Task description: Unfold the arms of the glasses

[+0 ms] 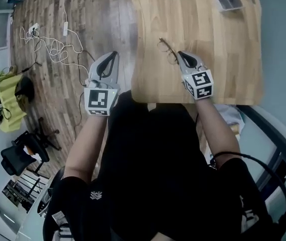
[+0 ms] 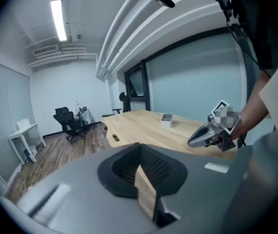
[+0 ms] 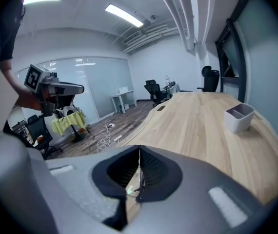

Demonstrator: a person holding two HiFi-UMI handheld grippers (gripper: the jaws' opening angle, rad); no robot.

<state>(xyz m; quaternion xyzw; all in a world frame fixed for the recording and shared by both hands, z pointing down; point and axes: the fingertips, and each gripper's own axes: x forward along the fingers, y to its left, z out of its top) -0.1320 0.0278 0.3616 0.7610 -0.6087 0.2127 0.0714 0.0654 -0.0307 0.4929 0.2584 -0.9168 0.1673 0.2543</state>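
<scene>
The thin-framed glasses [image 1: 167,50] lie on the light wooden table [image 1: 218,44], close to its near edge. My right gripper [image 1: 179,54] is shut, its tip just right of the glasses and low over the table. Whether it touches them I cannot tell. In the right gripper view the shut jaws [image 3: 139,160] show only a thin dark sliver in the gap below them. My left gripper [image 1: 114,54] is shut and empty, hanging over the floor left of the table's edge. In the left gripper view its jaws [image 2: 139,152] face the table and the right gripper [image 2: 209,133].
A small white box [image 1: 229,1] stands at the table's far side, also visible as the box [image 3: 239,117]. White cables [image 1: 52,46] lie on the wooden floor to the left. A yellow-draped stand [image 1: 10,99] and a black chair [image 1: 25,152] are further left.
</scene>
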